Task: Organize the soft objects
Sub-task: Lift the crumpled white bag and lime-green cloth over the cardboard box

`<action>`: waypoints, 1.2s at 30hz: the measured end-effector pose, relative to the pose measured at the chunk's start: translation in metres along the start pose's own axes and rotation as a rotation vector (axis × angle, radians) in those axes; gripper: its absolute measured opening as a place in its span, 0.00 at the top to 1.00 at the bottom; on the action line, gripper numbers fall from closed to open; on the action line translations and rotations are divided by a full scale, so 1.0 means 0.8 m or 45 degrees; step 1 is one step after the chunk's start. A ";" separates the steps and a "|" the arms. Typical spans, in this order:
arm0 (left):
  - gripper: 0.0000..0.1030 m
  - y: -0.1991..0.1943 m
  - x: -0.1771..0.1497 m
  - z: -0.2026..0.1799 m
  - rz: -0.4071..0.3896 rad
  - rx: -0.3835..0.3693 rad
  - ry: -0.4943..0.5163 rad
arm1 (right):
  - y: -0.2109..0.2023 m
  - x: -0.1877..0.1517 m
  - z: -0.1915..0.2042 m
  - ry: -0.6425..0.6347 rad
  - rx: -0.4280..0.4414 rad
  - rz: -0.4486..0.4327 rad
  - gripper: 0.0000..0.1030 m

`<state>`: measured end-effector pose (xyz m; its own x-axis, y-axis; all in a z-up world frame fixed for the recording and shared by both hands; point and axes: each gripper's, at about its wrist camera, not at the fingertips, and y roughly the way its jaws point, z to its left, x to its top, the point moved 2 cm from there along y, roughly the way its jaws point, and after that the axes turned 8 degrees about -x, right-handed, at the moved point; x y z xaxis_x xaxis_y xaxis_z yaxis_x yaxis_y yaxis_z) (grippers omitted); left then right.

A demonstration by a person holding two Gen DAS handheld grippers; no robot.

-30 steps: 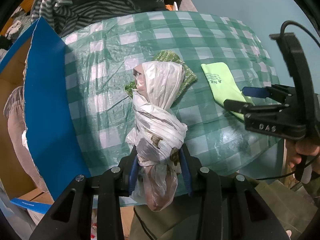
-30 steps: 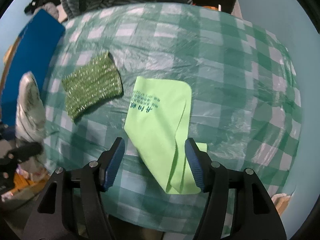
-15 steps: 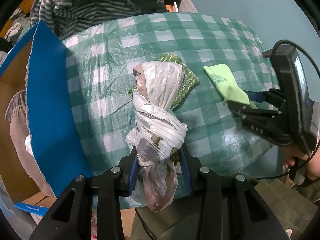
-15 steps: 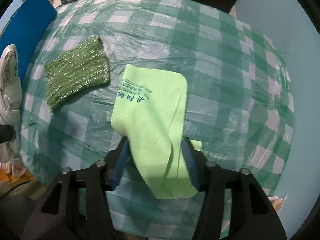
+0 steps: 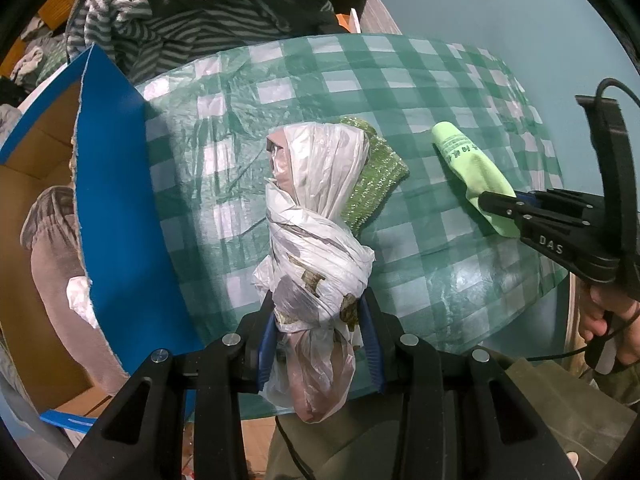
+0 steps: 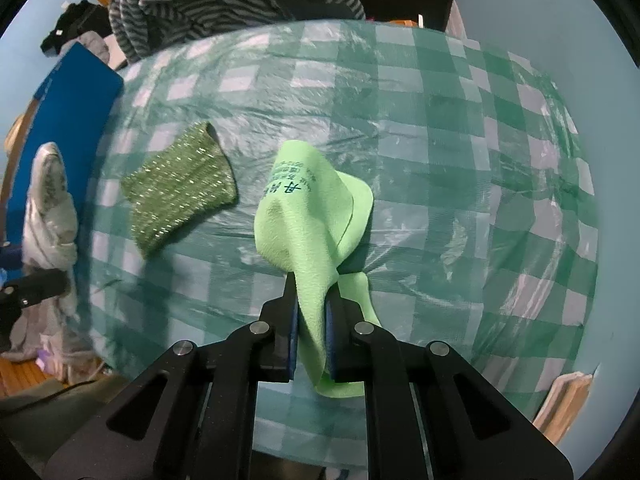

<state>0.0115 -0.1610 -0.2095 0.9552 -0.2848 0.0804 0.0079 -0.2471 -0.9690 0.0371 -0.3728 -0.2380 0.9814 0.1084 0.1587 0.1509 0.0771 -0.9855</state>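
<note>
- Right gripper (image 6: pixel 311 312): jaws have just been closing and are now pinching the lime-green microfibre cloth (image 6: pixel 308 216) between the blue pads. Pinch is sitting on a bunched fold at the cloth's near end.
- Cloth is tenting up from the pinch; its far end, bearing dark printed characters, is resting on the green-and-white checked plastic table cover (image 6: pixel 440 128). A short tail of cloth is hanging out behind the pads, toward the camera.
- In the left wrist view the same cloth (image 5: pixel 470 168) is showing as a narrow roll running from the table cover into the right gripper (image 5: pixel 486 202) at frame right; a hand (image 5: pixel 608 316) is gripping its handle, a cable trailing off it.
- Left gripper (image 5: pixel 318 332): jaws partway apart, pads pressing on both sides of a twisted, knotted white plastic bag (image 5: pixel 316 240). Bag is standing out along the fingers, its far end lying over part of the green glittery knitted scrubber (image 5: pixel 374 184).
- Scrubber (image 6: pixel 180 192) is lying flat on the table cover, just beside the cloth on its left, not touching it.
- Blue-faced cardboard flap (image 5: pixel 116 200) is standing along the table's left edge; a box interior is showing behind it.
- Striped grey garments (image 6: pixel 208 4) are piled at the far edge of the table.
</note>
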 end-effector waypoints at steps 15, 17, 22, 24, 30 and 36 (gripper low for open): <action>0.63 -0.054 -0.003 0.008 -0.088 -0.004 0.018 | -0.054 0.005 0.022 0.043 0.044 -0.079 0.91; 0.63 -0.063 -0.003 0.007 -0.107 0.006 0.021 | -0.064 0.007 0.025 0.043 0.049 -0.092 0.91; 0.63 -0.082 -0.005 0.013 -0.149 0.015 0.003 | -0.087 0.014 0.037 0.039 0.047 -0.111 0.91; 0.63 -0.088 -0.007 0.017 -0.161 0.021 -0.005 | -0.096 0.017 0.040 0.043 0.056 -0.120 0.91; 0.63 -0.115 -0.010 0.030 -0.209 0.036 -0.017 | -0.123 0.027 0.059 0.027 0.071 -0.156 0.91; 0.63 -0.132 -0.014 0.048 -0.231 0.048 -0.048 | -0.146 0.038 0.079 0.015 0.075 -0.173 0.91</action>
<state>0.0112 -0.0957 -0.1170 0.9477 -0.2034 0.2461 0.1912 -0.2558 -0.9476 0.0418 -0.3157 -0.1147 0.9538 0.0813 0.2892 0.2754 0.1482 -0.9499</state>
